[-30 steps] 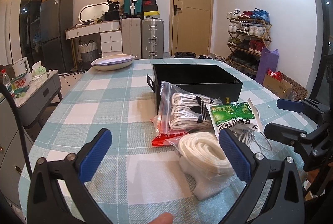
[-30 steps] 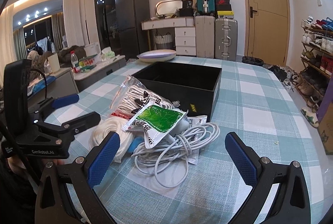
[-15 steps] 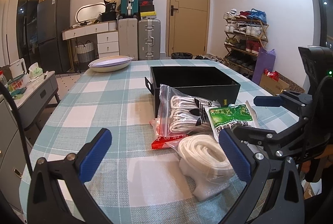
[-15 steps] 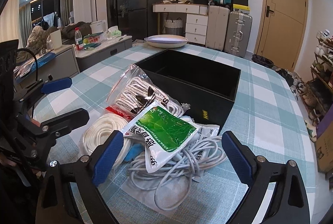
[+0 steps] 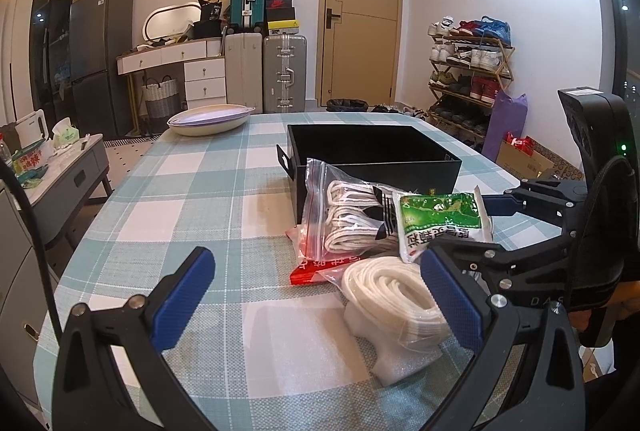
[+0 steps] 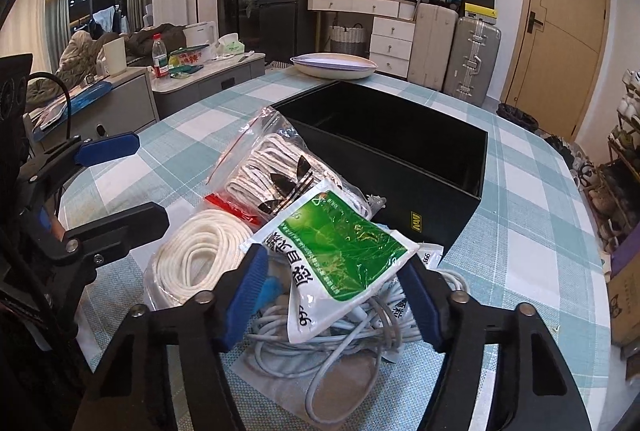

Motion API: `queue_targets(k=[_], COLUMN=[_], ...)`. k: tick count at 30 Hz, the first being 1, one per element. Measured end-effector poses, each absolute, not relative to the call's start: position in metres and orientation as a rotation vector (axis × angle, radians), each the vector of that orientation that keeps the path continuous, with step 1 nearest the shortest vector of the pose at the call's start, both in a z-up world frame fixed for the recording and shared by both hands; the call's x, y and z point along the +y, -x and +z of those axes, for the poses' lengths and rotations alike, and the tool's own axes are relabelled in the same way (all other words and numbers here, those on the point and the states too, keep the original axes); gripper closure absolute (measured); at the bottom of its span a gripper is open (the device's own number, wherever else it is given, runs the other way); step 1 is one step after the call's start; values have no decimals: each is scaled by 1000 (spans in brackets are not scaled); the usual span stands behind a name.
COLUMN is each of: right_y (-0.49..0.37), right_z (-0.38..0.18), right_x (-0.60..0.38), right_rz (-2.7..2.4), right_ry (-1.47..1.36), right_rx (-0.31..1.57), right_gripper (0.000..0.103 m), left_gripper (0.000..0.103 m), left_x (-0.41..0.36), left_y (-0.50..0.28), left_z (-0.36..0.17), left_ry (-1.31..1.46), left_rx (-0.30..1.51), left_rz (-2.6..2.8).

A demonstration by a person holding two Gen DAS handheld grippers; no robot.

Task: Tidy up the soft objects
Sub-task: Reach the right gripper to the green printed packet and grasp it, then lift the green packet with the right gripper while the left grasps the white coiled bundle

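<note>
The right gripper (image 6: 334, 295) has just been closing its jaws around the green-and-white packet (image 6: 340, 251); the pads flank its lower end, though whether they press it yet I cannot tell. The packet lies on a tangle of white cable (image 6: 344, 339). The left gripper (image 5: 316, 303) hangs with jaws wide apart over the checked tablecloth (image 5: 192, 199), gripping nothing. Beside the packet sit a coil of white rope (image 5: 394, 295) and a zip bag of white socks (image 5: 344, 219). Beyond them stands the open black box (image 5: 372, 151).
</note>
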State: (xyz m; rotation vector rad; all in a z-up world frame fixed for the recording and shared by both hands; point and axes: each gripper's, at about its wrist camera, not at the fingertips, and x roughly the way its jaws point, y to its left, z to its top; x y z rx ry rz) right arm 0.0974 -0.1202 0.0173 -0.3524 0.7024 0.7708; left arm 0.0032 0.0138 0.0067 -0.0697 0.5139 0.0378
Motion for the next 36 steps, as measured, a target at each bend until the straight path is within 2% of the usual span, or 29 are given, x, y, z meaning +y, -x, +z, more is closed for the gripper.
queue_targets(k=[1, 3, 10, 14, 18, 24, 26, 28, 29, 31, 36], right_y=[-97, -96, -94, -97, -99, -106, -107, -108, -107, -106, -96], right_z=[18, 18, 22, 22, 23, 23, 24, 24, 24, 25, 31], right_x=[-121, -121, -123, -122, -123, -118, -118, -117, -118, -118, -120], right_rz=[775, 775, 810, 826, 847, 848, 851, 862, 872, 894, 897], right_ry=[349, 342, 311, 287, 257, 223, 205, 196, 189, 171, 171], right_rx=[699, 692, 686, 701, 707, 718, 713, 721, 724, 724, 665], right_gripper=[48, 51, 52, 50, 41, 40, 47, 63, 64, 75, 88], left_gripper=[0, 0, 0, 0, 0, 0, 0, 0, 0, 0, 0], left_x=[14, 14, 13, 13, 13, 13, 13, 14, 13, 13, 12], left_y=[-3, -3, -3, -3, -3, -3, -3, -3, -3, -3, -2], left_z=[6, 6, 7, 7, 7, 7, 7, 7, 7, 6, 7], left_ry=[70, 70, 73, 73, 79, 78, 80, 82, 83, 82, 82], left_rx=[514, 513, 511, 511, 513, 512, 512, 511, 512, 512, 514], left_rz=[37, 37, 33, 33, 30, 28, 26, 25, 24, 22, 12])
